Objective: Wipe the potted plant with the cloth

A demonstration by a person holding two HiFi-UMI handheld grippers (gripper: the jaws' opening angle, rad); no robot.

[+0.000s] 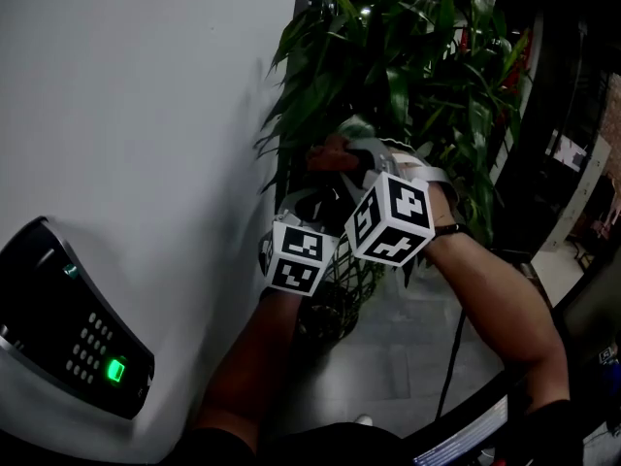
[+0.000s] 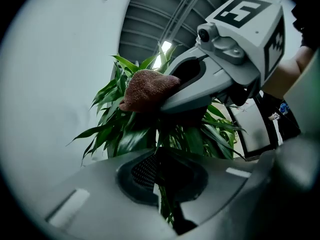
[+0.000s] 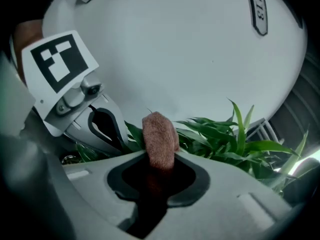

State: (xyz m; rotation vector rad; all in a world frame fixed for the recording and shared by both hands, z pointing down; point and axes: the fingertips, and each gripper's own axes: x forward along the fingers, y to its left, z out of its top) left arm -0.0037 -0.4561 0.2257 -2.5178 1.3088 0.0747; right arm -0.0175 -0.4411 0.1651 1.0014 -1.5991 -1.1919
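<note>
Nearest, low on the person's left, a dark keypad box point(image 1: 82, 343) sits on the white wall point(image 1: 146, 115). Next come the two arms, reaching out side by side. The left gripper point(image 2: 162, 179) is closed tight on a long green leaf point(image 2: 169, 209), likely so the leaf does not flop about. The right gripper point(image 3: 157, 184) is squeezed shut on the brown cloth point(image 3: 159, 139). The cloth sticks out past its tips, so the soft part can rub. It rests on the leaves just above the left gripper. Behind them stands the potted plant point(image 1: 417, 56), tall and bushy, close beside the wall. The wiping looks under way.
</note>
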